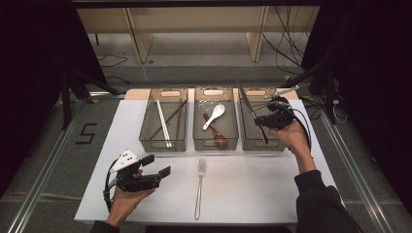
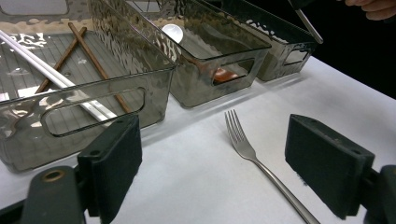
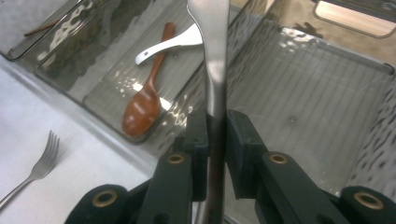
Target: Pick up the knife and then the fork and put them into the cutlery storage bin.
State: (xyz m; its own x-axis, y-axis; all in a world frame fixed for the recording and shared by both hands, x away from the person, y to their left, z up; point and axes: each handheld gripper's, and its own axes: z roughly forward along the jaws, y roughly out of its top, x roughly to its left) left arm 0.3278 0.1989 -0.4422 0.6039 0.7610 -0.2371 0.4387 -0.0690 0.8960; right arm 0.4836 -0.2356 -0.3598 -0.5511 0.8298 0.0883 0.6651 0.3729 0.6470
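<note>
My right gripper [image 1: 261,120] [image 3: 216,127] is shut on a metal knife [image 1: 247,103] [image 3: 212,42], holding it above the empty right-hand bin [image 1: 252,141] [image 3: 327,116], blade tilted up and away. A steel fork [image 1: 199,187] [image 2: 247,147] [image 3: 39,168] lies on the white table in front of the middle bin. My left gripper [image 1: 158,165] [image 2: 217,140] rests low at the front left of the table, open, with nothing between its pads; the fork lies ahead of it.
Three clear bins stand in a row at the back. The left bin [image 1: 163,143] holds white and brown chopsticks [image 2: 70,70]. The middle bin [image 1: 215,144] holds a white spoon [image 1: 215,114] and a brown wooden spoon [image 3: 144,102].
</note>
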